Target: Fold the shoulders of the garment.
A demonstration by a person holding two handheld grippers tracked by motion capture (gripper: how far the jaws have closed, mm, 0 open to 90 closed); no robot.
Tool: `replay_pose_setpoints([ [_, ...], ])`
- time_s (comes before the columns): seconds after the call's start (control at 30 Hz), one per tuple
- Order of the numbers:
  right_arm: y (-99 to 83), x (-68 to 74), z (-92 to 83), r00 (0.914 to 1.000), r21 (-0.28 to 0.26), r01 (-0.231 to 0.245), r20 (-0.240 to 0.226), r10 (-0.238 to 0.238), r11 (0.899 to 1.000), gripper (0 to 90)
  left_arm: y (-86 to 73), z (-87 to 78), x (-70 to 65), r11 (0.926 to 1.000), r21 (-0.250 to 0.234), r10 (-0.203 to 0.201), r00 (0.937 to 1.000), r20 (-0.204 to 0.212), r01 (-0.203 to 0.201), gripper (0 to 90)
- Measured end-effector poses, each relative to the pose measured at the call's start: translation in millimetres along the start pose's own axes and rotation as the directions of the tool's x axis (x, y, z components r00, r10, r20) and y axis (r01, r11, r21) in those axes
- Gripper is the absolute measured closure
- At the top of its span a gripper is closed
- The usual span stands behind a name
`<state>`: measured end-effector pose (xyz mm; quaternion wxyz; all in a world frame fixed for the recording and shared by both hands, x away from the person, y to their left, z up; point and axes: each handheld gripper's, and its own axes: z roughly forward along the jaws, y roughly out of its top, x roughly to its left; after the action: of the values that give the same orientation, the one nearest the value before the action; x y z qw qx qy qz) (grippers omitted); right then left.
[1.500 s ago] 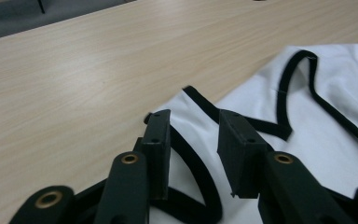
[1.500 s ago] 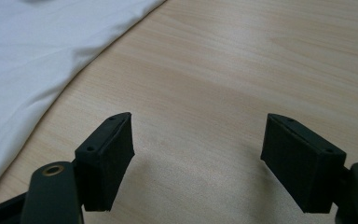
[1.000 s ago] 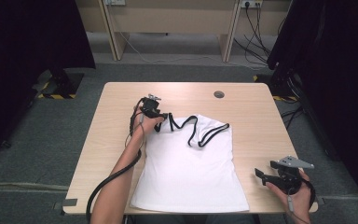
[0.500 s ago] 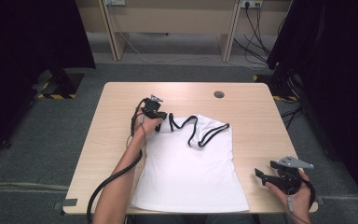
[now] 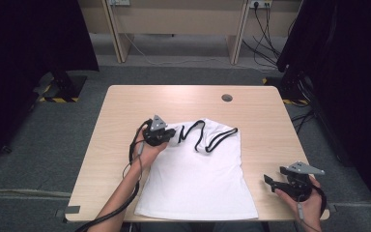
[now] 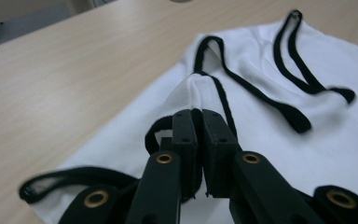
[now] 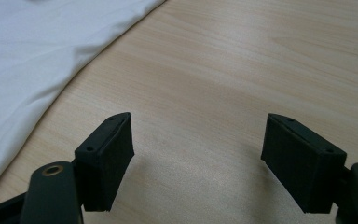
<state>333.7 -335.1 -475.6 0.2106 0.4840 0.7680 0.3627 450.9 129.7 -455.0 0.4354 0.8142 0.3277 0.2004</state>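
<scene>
White cloth of the top (image 5: 198, 179) lay on the table (image 5: 265, 125), its black-edged shoulder pinched in the left gripper (image 6: 199, 116), while the right gripper (image 7: 198, 154) gaped empty just beside its hem.

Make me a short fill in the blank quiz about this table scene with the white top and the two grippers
1. The left gripper has its jaws closed on a fold of the ____ tank top.
2. The tank top's straps are trimmed in ____.
3. The right gripper rests over bare wooden table with its jaws ____.

Missing words: white; black; open
</scene>
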Motion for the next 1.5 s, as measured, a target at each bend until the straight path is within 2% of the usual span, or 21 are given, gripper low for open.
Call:
replay_pose_setpoints([
  [0.1, 0.2, -0.1, 0.1, 1.0000, 0.001, -0.001, -0.008, 0.001, 1.000, 25.0, -11.8, -5.0, -10.8, 0.9972, 0.058, 0.045, 0.9983, 0.038, -0.047, 76.3],
  [0.2, 3.1, 1.4, 0.4, 0.9996, 0.003, 0.011, -0.026, -0.011, 1.000, 25.1, -17.1, -13.6, -16.3, 0.9909, 0.099, 0.088, 0.9954, 0.036, -0.092, 68.9],
  [0.3, 14.9, 7.2, -0.4, 0.9974, 0.015, 0.058, -0.045, -0.057, 0.998, 25.3, -12.1, -24.0, -15.3, 0.9880, 0.102, 0.114, 0.9931, 0.027, -0.116, 61.2],
  [0.43, 41.9, 22.1, -1.2, 0.9865, 0.002, 0.137, -0.091, -0.136, 0.991, 26.3, 2.1, -37.6, -18.1, 0.9789, 0.109, 0.167, 0.9840, 0.063, -0.173, 53.4],
  [0.53, 64.4, 36.6, 3.9, 0.9690, -0.012, 0.194, -0.153, -0.194, 0.981, 29.2, 11.4, -41.3, -22.2, 0.9729, 0.107, 0.197, 0.9771, 0.080, -0.205, 50.3],
  [0.63, 86.5, 52.8, 19.5, 0.9470, -0.007, 0.251, -0.205, -0.247, 0.968, 32.8, 14.2, -31.8, -27.4, 0.9591, 0.141, 0.232, 0.9669, 0.107, -0.246, 49.7],
  [0.7, 99.9, 64.1, 33.5, 0.9323, 0.008, 0.289, -0.230, -0.279, 0.957, 36.4, 13.9, -23.6, -31.2, 0.9462, 0.166, 0.259, 0.9576, 0.127, -0.278, 49.9],
  [0.73, 105.8, 69.8, 40.5, 0.9247, 0.013, 0.309, -0.237, -0.298, 0.951, 39.0, 13.6, -19.9, -32.5, 0.9423, 0.173, 0.265, 0.9547, 0.135, -0.286, 49.9],
  [0.87, 127.3, 91.6, 69.0, 0.8933, 0.024, 0.376, -0.275, -0.355, 0.926, 48.3, 12.6, -10.2, -30.9, 0.9402, 0.187, 0.262, 0.9554, 0.135, -0.285, 50.4],
  [1.0, 143.6, 109.9, 94.9, 0.8682, 0.041, 0.432, -0.290, -0.403, 0.901, 58.0, 11.9, -6.0, -31.8, 0.9347, 0.199, 0.270, 0.9525, 0.141, -0.294, 51.6],
  [1.1, 149.2, 122.8, 109.2, 0.8412, 0.044, 0.484, -0.299, -0.451, 0.874, 64.7, 11.4, -4.4, -34.2, 0.9280, 0.203, 0.286, 0.9467, 0.148, -0.312, 53.6],
  [1.17, 149.1, 129.5, 119.1, 0.8262, 0.063, 0.513, -0.306, -0.473, 0.856, 66.8, 10.6, -2.4, -35.4, 0.9211, 0.218, 0.295, 0.9438, 0.149, -0.322, 54.7],
  [1.2, 148.1, 132.1, 123.3, 0.8194, 0.074, 0.529, -0.303, -0.487, 0.845, 67.9, 9.8, -1.2, -36.5, 0.9200, 0.221, 0.296, 0.9434, 0.149, -0.324, 55.2],
  [1.27, 145.6, 136.0, 130.0, 0.8105, 0.084, 0.546, -0.305, -0.500, 0.834, 70.7, 8.6, 0.6, -38.3, 0.9132, 0.230, 0.305, 0.9387, 0.160, -0.336, 56.5],
  [1.3, 144.2, 137.4, 132.1, 0.8068, 0.090, 0.554, -0.303, -0.507, 0.828, 73.3, 7.6, 1.9, -39.7, 0.9138, 0.231, 0.303, 0.9391, 0.162, -0.335, 56.8],
  [1.33, 142.9, 138.3, 134.0, 0.8050, 0.093, 0.561, -0.293, -0.516, 0.822, 76.6, 7.1, 2.9, -40.6, 0.9106, 0.236, 0.307, 0.9376, 0.164, -0.339, 57.6],
  [1.4, 140.8, 138.1, 135.8, 0.8066, 0.100, 0.561, -0.290, -0.515, 0.822, 81.0, 6.1, 5.0, -42.5, 0.9055, 0.245, 0.315, 0.9356, 0.159, -0.347, 58.9],
  [1.43, 140.1, 137.7, 135.3, 0.8098, 0.102, 0.556, -0.289, -0.511, 0.825, 83.0, 6.0, 5.6, -43.0, 0.9032, 0.248, 0.319, 0.9346, 0.158, -0.350, 59.7],
  [1.5, 139.8, 135.8, 132.6, 0.8099, 0.098, 0.554, -0.292, -0.509, 0.826, 84.8, 5.8, 6.8, -43.8, 0.9038, 0.250, 0.317, 0.9356, 0.156, -0.348, 61.6],
])
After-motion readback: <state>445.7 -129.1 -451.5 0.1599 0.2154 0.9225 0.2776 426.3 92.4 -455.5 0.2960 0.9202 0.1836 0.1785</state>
